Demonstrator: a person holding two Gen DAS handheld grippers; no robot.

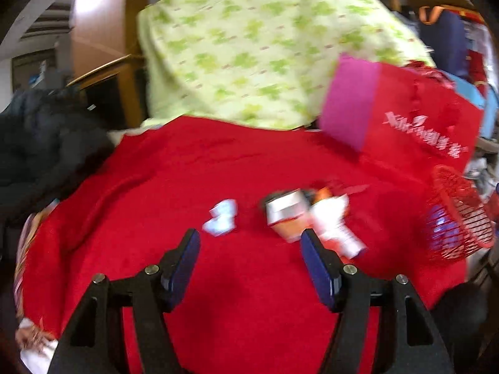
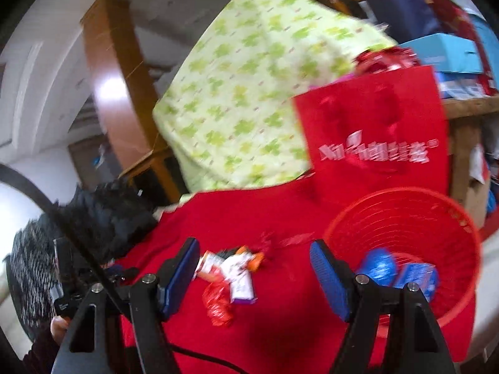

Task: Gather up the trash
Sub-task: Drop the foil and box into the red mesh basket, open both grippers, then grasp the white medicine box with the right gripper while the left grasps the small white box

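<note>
Both claws were released & empty. We read the step as between picks: some trash already binned, more still on the cloth.

Left gripper point(image 1: 251, 246): jaws apart, nothing betw the pads, aimed down at the red cloth point(image 1: 218, 171). Right gripper point(image 2: 254, 257): same, jaws spread, nothing pinched.

Trash left, in left wrist view at mid-frame: a crumpled white/blue scrap point(image 1: 221, 218) just above the left finger, and a cluster of white/orange packets point(image 1: 312, 221) just above and beside the right finger. Red mesh basket point(image 1: 458, 218) sat at right edge of frame, near the cloth's edge.

Next move, our guess: drop one claw onto the nearest piece, prob the scrap or the packet pile, clench, then carry right to the basket. Packets are flat & overlapping, so we'd need to come in low or we pinch cloth too.

View diffs:
- Right wrist view looked into the basket point(image 2: 405, 218) at lower right: blue wrappers point(image 2: 399, 271) already inside. Left view only showed blue through the mesh.
- Right view also showed a crinkled red wrapper point(image 2: 218, 302) below the packets point(image 2: 230, 268). Not clear in the left view.
- Scrap showed only in the left view.
- Both views were motion-blurred, so no print was readable.
</note>
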